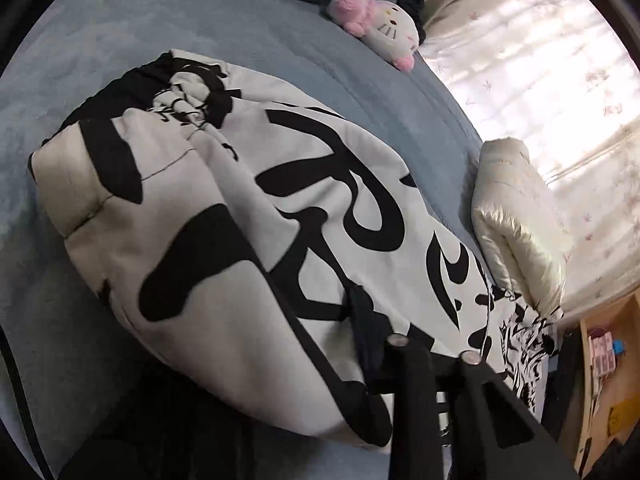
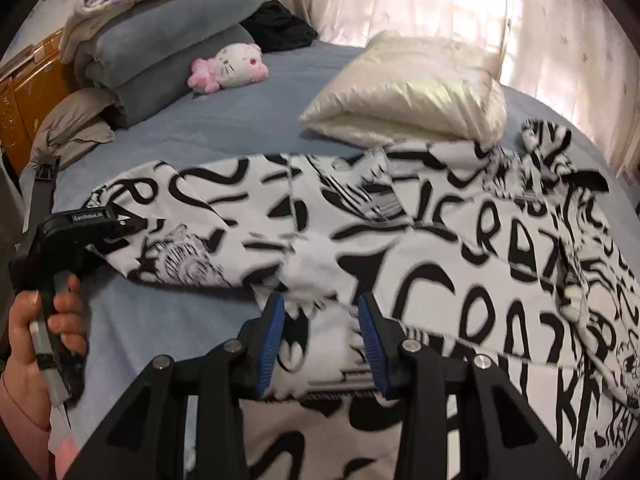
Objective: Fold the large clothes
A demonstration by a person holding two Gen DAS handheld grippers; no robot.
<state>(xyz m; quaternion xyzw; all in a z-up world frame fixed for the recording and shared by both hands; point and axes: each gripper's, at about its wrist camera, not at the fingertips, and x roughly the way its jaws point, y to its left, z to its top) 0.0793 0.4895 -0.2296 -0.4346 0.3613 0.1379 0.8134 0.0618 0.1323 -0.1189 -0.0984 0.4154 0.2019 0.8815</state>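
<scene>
A large white garment printed with black lettering lies spread on the blue bed cover. In the left wrist view one dark finger of my left gripper shows at the garment's near edge; cloth covers the other. From the right wrist view the left gripper is clamped on the garment's left end, with a person's hand on its handle. My right gripper is shut on a bunched fold of the garment, which fills the gap between the blue pads.
A folded cream padded jacket lies just beyond the garment, touching its far edge. A pink and white plush cat sits near stacked grey blankets. Pale curtains hang behind the bed. A wooden shelf stands beside it.
</scene>
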